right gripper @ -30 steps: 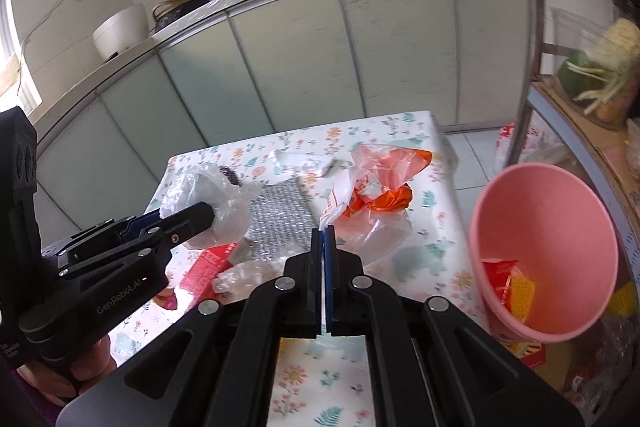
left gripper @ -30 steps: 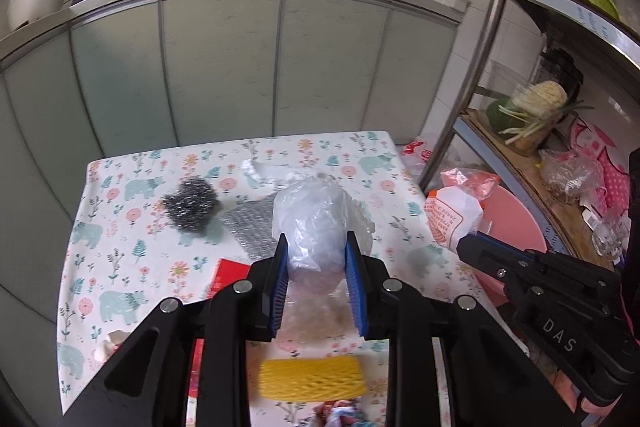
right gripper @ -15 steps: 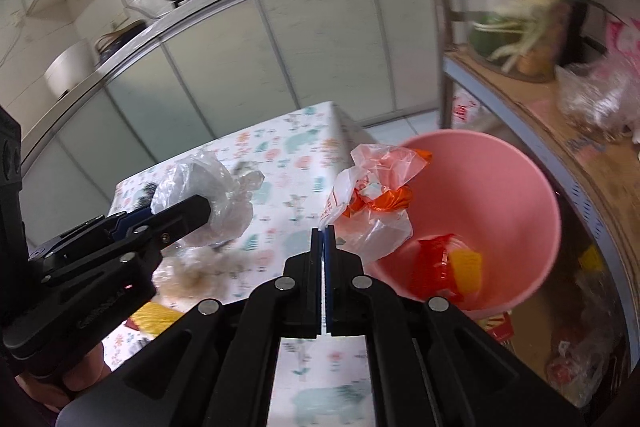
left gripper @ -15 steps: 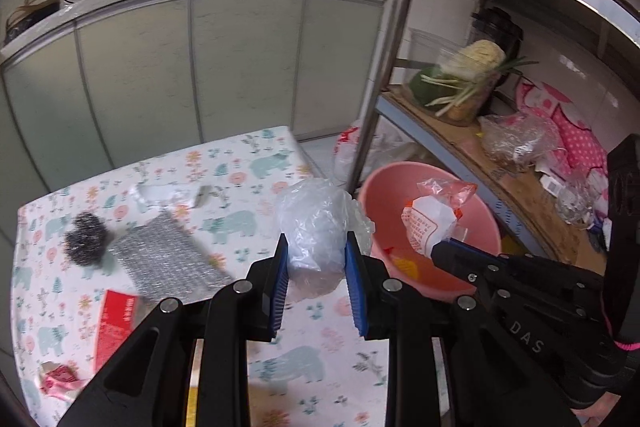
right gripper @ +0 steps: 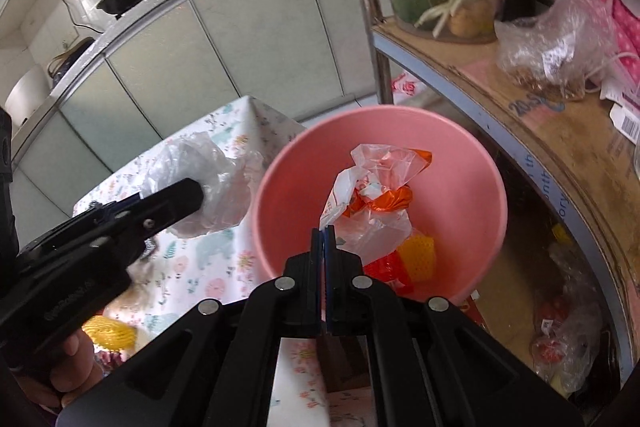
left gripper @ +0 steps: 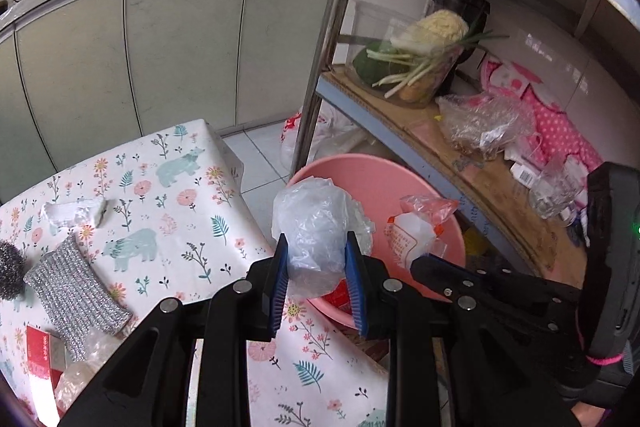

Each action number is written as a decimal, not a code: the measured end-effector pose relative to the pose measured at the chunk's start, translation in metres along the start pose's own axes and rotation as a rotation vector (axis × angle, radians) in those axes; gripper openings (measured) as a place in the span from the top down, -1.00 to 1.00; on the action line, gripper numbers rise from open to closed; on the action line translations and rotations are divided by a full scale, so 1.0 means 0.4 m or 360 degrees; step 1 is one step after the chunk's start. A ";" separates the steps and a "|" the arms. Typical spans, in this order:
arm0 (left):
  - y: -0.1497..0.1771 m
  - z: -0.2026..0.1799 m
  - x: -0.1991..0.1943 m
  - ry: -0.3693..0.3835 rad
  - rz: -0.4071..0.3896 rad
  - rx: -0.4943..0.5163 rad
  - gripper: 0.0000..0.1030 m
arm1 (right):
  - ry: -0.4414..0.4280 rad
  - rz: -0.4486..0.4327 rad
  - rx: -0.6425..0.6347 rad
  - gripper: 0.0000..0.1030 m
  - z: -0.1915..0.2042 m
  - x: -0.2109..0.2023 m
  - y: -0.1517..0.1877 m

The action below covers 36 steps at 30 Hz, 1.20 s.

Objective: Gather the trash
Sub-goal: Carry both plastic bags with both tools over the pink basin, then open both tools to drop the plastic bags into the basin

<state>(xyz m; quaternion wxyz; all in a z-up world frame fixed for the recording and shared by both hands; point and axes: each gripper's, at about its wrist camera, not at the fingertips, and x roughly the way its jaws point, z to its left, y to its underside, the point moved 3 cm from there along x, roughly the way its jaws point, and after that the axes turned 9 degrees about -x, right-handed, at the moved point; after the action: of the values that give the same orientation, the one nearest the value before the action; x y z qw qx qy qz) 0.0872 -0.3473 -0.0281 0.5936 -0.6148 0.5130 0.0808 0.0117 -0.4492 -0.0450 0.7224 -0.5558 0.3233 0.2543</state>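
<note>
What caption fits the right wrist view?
Right gripper holds an orange-and-clear bag above the pink basin.

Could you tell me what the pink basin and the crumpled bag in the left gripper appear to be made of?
Pink basin: probably moulded plastic, with a smooth, even, slightly glossy wall. Crumpled bag, held in the left gripper: thin translucent plastic film, judging by its sharp wrinkles and shiny highlights.

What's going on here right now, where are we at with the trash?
A person is carrying trash from the table to the pink basin. The left gripper holds a crumpled clear plastic bag near the basin's rim. The right gripper is shut on an orange-and-white bag over the basin, which already holds trash.
</note>
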 end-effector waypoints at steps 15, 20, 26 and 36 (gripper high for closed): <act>0.025 -0.008 0.158 -0.0010 0.0190 -0.0004 0.43 | 0.0064 0.0139 0.0027 0.97 -0.061 0.089 0.018; 0.024 -0.003 0.168 0.0002 0.0207 -0.0019 0.34 | 0.0079 0.0176 0.0044 0.95 -0.072 0.107 0.026; 0.023 0.002 0.172 0.0014 0.0230 -0.0057 0.15 | 0.0066 0.0178 0.0055 0.81 -0.081 0.111 0.028; 0.019 -0.009 0.138 0.0035 0.0195 -0.0045 0.12 | 0.0064 0.0142 0.0050 0.55 -0.076 0.091 0.024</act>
<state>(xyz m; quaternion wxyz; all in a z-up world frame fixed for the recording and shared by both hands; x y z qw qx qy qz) 0.1052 -0.3780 -0.0712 0.5730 -0.5914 0.5551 0.1173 0.0233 -0.4759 -0.0839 0.7123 -0.5345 0.3662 0.2700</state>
